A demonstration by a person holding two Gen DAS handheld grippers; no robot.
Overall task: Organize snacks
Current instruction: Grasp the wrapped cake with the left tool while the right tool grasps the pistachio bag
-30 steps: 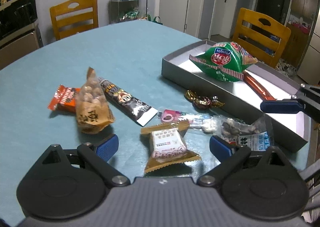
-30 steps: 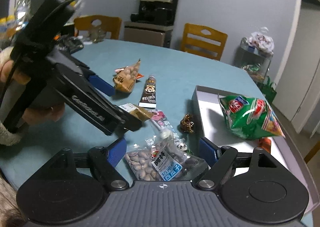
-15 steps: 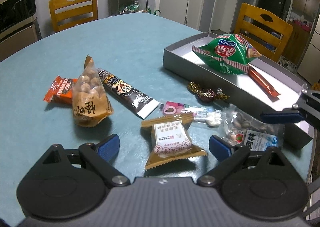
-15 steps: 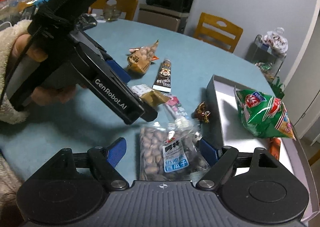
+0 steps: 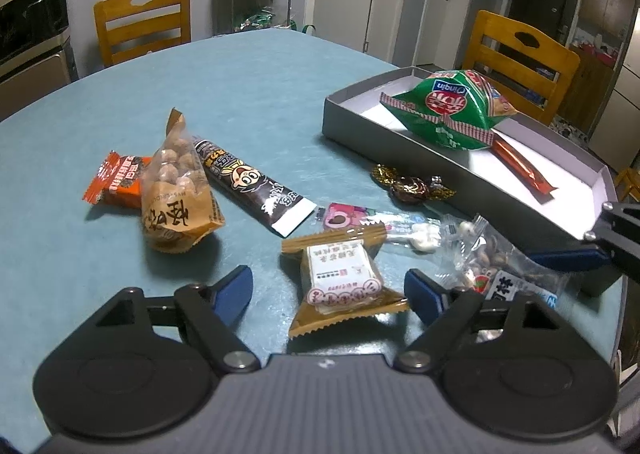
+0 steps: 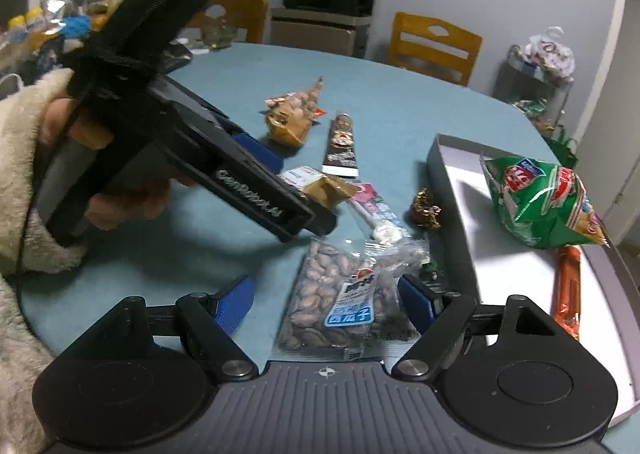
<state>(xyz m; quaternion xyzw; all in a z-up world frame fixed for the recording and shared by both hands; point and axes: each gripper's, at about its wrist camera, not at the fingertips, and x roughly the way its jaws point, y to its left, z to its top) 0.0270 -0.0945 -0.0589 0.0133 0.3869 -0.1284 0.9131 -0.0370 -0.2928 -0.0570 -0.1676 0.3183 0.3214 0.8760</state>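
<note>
My left gripper (image 5: 328,292) hangs over a brown pastry packet (image 5: 340,282) lying on the teal table. Its jaws are closing with the packet between them, and the pads stand clear of it. My right gripper (image 6: 326,302) straddles a clear bag of seeds (image 6: 340,294). Its jaws are closing too, and the left pad is still off the bag. A grey box (image 5: 360,122) at the right holds a green chip bag (image 5: 448,106) and an orange sausage stick (image 5: 520,166). The right wrist view shows a hand in a fuzzy sleeve holding the left gripper (image 6: 304,194).
Loose on the table are a bag of round nuts (image 5: 176,190), an orange packet (image 5: 116,178), a dark long packet (image 5: 248,182), a pink candy stick (image 5: 376,218) and gold-wrapped chocolates (image 5: 412,186). Wooden chairs (image 5: 144,18) stand around the table. The box wall (image 6: 452,190) is close to my right finger.
The left jaws have narrowed around the pastry packet. The right gripper has tipped down and come closer, so the seed bag now lies further in between its fingers.
</note>
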